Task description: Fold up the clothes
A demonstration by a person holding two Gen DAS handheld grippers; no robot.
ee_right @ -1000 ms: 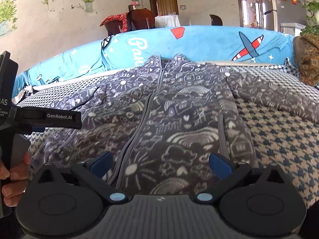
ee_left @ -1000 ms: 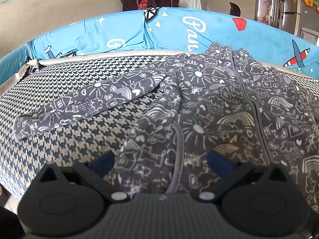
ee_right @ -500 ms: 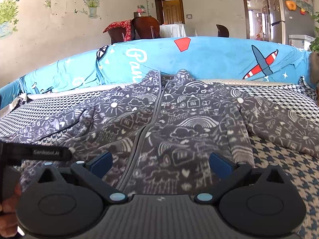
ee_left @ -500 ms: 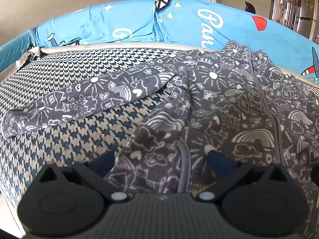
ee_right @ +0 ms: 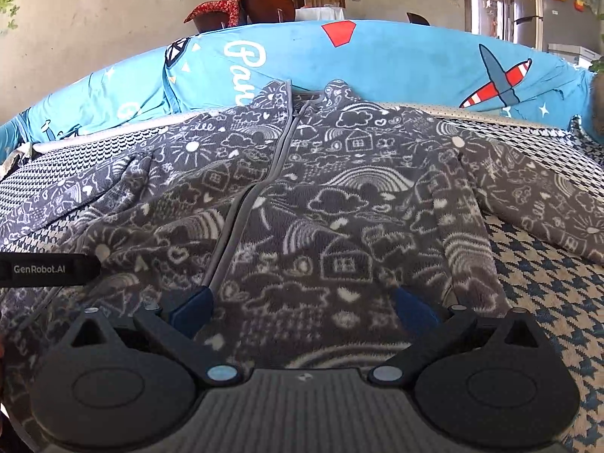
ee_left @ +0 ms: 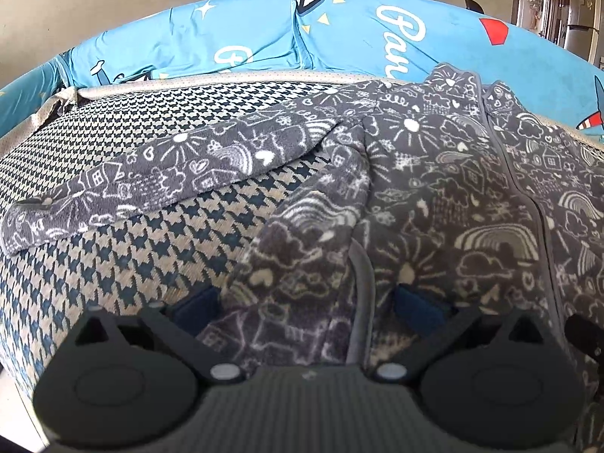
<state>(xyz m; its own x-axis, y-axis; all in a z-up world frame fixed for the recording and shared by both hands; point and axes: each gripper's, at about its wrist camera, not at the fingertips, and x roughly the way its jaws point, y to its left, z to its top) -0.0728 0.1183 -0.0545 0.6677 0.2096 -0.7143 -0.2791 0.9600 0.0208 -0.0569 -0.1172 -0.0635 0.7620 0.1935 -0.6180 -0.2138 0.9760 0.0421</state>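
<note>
Both grippers have dropped closer to the jacket since a second ago, so its lower part now fills the space between their fingers. Lying front-up on the houndstooth cushion, the jacket has its zip running up the middle and its collar against the blue cover at the cushion's back edge.

Left of the jacket's body, one sleeve stretches flat across the cushion, its cuff near the cushion's left edge. Between that sleeve and the jacket's side lies a bare wedge of houndstooth, open for moving.

At the jacket's left hem corner, the left gripper is spread wide, its blue pads straddling the side seam and grey pocket trim; whether the pads touch the cloth cannot be told.

Over the jacket's lower front, right of the zip, the right gripper is likewise spread, one pad beside the zip and the other near the jacket's right side edge, nothing pinched. A black bar marked GenRobot.AI juts in left of the zip.

Right of the jacket's body, the other sleeve slants away across the cushion, with bare houndstooth in front of it out to the cushion's right edge.
</note>
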